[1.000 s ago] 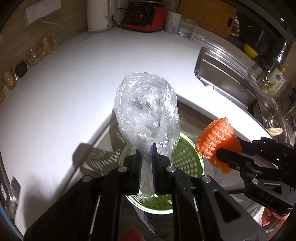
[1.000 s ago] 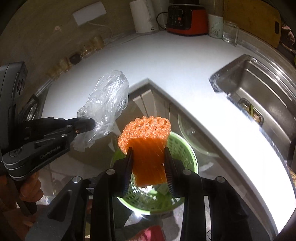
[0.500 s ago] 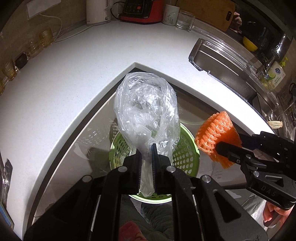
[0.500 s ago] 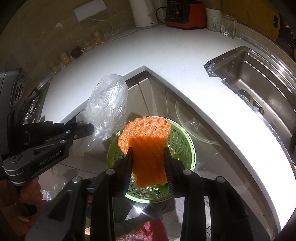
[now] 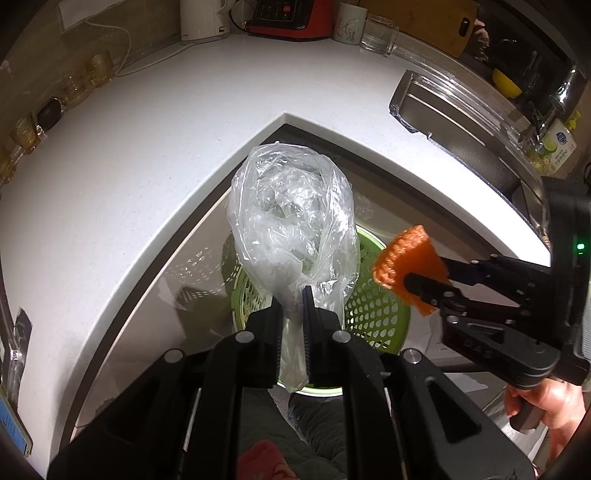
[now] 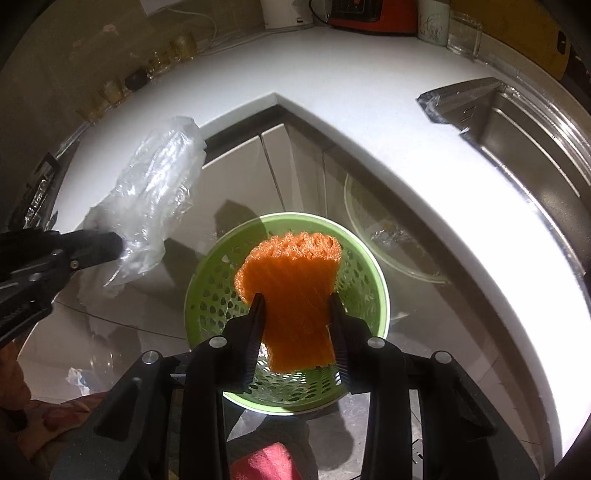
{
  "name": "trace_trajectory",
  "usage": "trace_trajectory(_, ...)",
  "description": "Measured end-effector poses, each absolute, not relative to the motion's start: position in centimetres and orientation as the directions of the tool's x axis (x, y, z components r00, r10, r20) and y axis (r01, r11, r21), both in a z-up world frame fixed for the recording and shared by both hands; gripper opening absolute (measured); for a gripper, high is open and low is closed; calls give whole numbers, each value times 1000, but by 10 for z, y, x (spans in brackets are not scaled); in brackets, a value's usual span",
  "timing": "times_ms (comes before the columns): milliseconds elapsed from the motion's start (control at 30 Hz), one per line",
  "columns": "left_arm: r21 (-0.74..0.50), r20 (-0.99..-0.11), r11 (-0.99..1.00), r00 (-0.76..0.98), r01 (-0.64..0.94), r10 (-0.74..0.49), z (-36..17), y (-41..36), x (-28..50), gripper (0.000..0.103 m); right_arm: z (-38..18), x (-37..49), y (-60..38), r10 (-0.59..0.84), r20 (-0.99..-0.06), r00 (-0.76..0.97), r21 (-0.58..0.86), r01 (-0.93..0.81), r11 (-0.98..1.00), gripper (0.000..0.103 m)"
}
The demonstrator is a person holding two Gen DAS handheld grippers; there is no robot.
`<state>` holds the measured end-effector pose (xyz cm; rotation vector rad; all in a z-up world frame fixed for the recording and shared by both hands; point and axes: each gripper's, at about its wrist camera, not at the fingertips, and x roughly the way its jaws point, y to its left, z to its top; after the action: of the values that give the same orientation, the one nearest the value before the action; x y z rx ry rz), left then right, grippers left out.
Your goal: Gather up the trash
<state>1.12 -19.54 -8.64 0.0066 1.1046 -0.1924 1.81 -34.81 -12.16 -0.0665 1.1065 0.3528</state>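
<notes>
So the white bench [image 5: 155, 155] takes up most of both views, wrapping round an inside corner with cabinet doors under it, and a steel sink [image 6: 524, 122] is sunk into it off to the right. Down on the floor in that corner sits the green perforated basket [image 6: 218, 291], which is the bin here (a second pale round tub [image 6: 373, 236] sits just beside it, under the bench edge).

Left tool [image 5: 293, 310] is pinched tight on the neck of a crumpled clear plastic bag [image 5: 291, 214]; the bag puffs out above the tips and hangs over the basket's left side in the left wrist view. In the right wrist view it looks off to the left of the basket instead, so I can't tell exactly how it lines up.

Right tool [image 6: 297, 310] is holding an orange foam fruit net [image 6: 291, 273], jaws set moderately apart with the net filling the gap, pads against both of its edges. The net is right over the basket's mouth, not touching the rim as far as I can see.

At the back wall: a red appliance [image 5: 291, 16], white kettle [image 5: 203, 18] and a mug [image 5: 351, 26].
</notes>
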Motion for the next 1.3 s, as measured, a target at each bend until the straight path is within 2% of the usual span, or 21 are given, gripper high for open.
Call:
trace_trajectory(67, -87, -889, 983, 434, 160, -149, -86, -195, 11, 10, -129, 19, -344, 248, -886, 393, 123, -315, 941, 36)
trace_trajectory(100, -87, -889, 983, 432, 161, -149, -87, -195, 11, 10, -132, 20, -343, 249, -886, 391, 125, -316, 941, 40)
trace_trajectory(167, -87, -891, 983, 428, 163, -150, -87, -195, 11, 10, -141, 23, -340, 243, -893, 379, 123, -315, 941, 59)
trace_trajectory(200, -86, -893, 983, 425, 163, -149, -88, -194, 11, 10, -146, 24, -339, 231, -898, 375, 113, -309, 944, 73)
trace_trajectory(233, -87, -894, 983, 423, 163, -150, -89, -194, 11, 10, -150, 25, -338, 222, -902, 371, 107, -306, 946, 77)
trace_trajectory(400, -92, -900, 982, 408, 162, -152, -93, -190, 12, 10, -150, 24, -342, 210, -906, 367, 105, -284, 953, 84)
trace_trajectory(633, -90, -915, 962, 360, 257, -182, -110, -197, 16, 10, -106, 16, -367, 187, -867, 462, 89, -225, 970, 95)
trace_trajectory(900, -123, -952, 923, 220, 365, -213, -166, -223, 25, 11, -75, 11, -385, 153, -838, 524, 61, -188, 980, 96)
trace_trajectory(933, -127, -959, 917, 190, 377, -211, -175, -227, 26, 20, -75, 10, -386, 152, -837, 526, 61, -186, 981, 96)
trace_trajectory(967, -128, -966, 913, 159, 387, -203, -186, -232, 28, 39, -77, 7, -384, 150, -838, 525, 61, -182, 981, 96)
trace_trajectory(1033, -105, -971, 909, 155, 403, -181, -201, -240, 28, 61, -82, 7, -385, 144, -847, 512, 58, -181, 982, 96)
trace_trajectory(1200, -74, -981, 902, 132, 426, -143, -219, -254, 29, 64, -91, 3, -387, 142, -861, 488, 62, -176, 982, 96)
trace_trajectory(1300, -74, -981, 906, 132, 416, -141, -217, -257, 29, 75, -93, 0, -390, 144, -862, 486, 68, -171, 983, 96)
